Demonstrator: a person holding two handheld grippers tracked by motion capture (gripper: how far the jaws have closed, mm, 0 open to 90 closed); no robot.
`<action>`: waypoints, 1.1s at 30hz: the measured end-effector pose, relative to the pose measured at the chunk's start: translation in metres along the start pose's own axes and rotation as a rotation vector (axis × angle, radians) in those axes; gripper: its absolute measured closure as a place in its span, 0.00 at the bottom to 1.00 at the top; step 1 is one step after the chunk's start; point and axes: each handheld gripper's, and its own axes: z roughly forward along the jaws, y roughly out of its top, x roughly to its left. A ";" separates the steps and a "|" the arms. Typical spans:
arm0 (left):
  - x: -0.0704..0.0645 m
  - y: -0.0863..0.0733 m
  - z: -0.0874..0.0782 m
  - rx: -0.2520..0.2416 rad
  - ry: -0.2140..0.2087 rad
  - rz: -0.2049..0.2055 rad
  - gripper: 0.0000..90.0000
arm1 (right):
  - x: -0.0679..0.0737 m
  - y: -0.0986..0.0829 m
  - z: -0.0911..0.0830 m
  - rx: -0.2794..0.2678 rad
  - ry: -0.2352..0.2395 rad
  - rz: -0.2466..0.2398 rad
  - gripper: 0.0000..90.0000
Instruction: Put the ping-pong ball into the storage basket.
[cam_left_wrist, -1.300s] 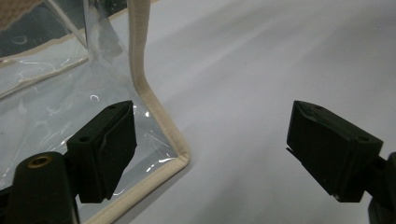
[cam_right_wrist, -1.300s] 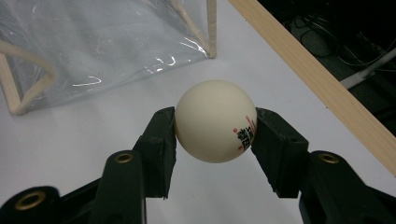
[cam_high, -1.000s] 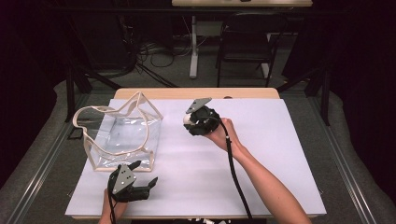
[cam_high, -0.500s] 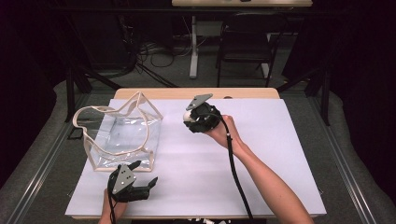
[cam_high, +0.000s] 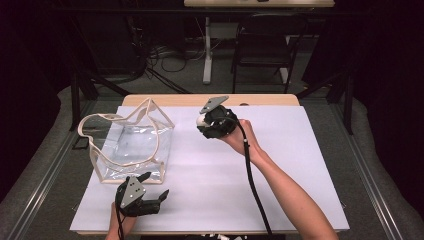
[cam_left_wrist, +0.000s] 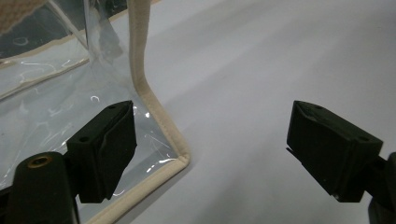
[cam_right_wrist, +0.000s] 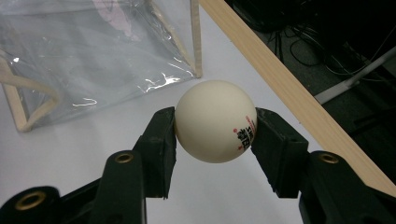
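The right gripper clamps the white ball at upper centre of the high view; the clear bag lies to its left. The left gripper stands wide open at the bag's near corner.

Your right gripper, jaws clamped on the white ball, has bare white table below and toward you. Ahead to its left stands the clear bag, mouth up, with open surface between. Your left gripper, jaws spread wide, has the bag's beige-trimmed corner just ahead between them; clear table lies beyond its right jaw.
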 end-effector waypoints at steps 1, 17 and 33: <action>0.000 0.000 0.000 0.000 0.000 0.000 0.18 | 0.000 0.001 0.000 -0.003 0.000 0.002 0.56; 0.000 0.000 0.001 0.003 -0.002 0.003 0.18 | -0.002 0.010 -0.004 -0.014 -0.002 -0.007 0.56; 0.000 0.000 0.000 0.003 -0.001 0.000 0.18 | 0.001 0.026 -0.002 -0.033 0.004 -0.026 0.56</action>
